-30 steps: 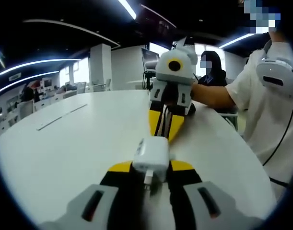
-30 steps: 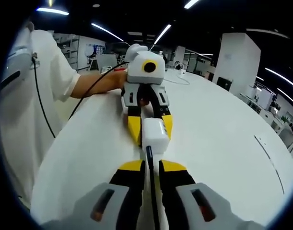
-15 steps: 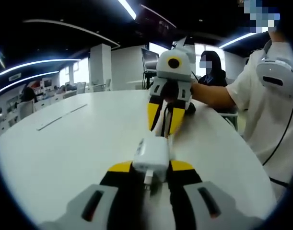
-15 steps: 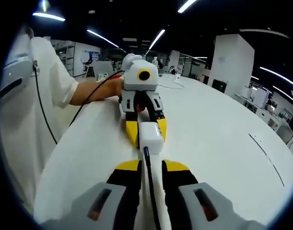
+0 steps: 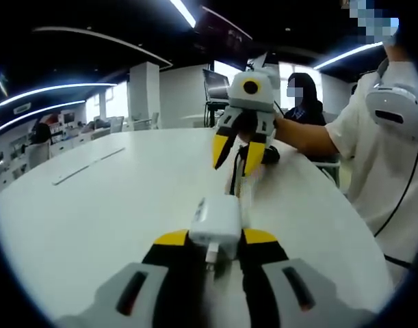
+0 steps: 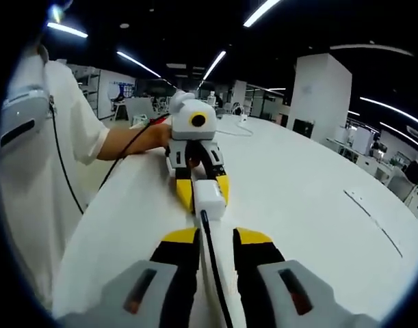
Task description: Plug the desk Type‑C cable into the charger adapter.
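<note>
Two grippers, one charger adapter, one cable, all on one big white table.

Left gripper view first: the left gripper point(image 5: 215, 240) has its yellow-tipped jaws clamped on the white charger adapter point(image 5: 215, 224), which sits right between the tips, low over the table point(image 5: 113, 205). The adapter's metal prongs point back toward the camera. Just past the adapter the black Type-C cable point(image 5: 232, 183) runs up from its far end to the right gripper point(image 5: 237, 152), which comes in from across the table, held by a person's hand point(image 5: 282, 127) in a white sleeve. That one's jaws look spread a bit, with the cable passing between them; can't honestly tell from here if they touch it. One flat pale strip point(image 5: 87, 166) lies well off to the side on the table.

Right gripper view: the right gripper point(image 6: 214, 239) has its jaws apart, and the cable point(image 6: 210, 256) runs up the gap between them, not pinched. The cable's end meets the adapter point(image 6: 207, 198) at its near face, so it looks plugged in. The adapter is just ahead of these jaw tips and is grasped from the far side by the left gripper point(image 6: 202, 192), its two yellow tips on either side of it.
</note>
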`<action>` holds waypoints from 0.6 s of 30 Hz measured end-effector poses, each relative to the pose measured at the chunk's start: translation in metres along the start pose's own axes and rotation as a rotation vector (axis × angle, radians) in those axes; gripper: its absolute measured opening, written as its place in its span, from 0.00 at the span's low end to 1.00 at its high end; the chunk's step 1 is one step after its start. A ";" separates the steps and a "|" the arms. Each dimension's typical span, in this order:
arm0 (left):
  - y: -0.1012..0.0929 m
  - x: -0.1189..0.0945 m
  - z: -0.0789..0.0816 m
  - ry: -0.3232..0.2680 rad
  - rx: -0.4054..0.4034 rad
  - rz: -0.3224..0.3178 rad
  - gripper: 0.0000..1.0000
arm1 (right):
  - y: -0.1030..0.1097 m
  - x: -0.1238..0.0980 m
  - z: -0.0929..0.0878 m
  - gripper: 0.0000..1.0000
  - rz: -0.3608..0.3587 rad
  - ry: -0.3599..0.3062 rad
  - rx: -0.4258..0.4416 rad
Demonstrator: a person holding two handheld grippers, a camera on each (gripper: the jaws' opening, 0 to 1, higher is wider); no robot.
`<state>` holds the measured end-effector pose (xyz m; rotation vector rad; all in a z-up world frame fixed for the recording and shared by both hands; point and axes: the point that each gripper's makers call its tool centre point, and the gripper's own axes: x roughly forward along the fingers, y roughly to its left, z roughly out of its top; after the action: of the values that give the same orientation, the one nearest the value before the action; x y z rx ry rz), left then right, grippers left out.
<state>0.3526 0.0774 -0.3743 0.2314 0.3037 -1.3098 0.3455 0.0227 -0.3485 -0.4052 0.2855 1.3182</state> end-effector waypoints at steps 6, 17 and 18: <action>0.000 0.000 0.000 0.000 0.004 0.002 0.27 | -0.002 -0.007 0.004 0.19 -0.016 -0.035 0.018; 0.015 -0.004 -0.001 -0.006 0.006 0.015 0.27 | -0.006 -0.026 0.002 0.23 -0.067 -0.108 0.069; 0.016 -0.004 -0.001 -0.006 0.007 0.014 0.27 | -0.006 -0.027 0.001 0.23 -0.067 -0.109 0.071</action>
<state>0.3671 0.0855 -0.3740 0.2350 0.2919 -1.2975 0.3447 -0.0011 -0.3351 -0.2794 0.2252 1.2562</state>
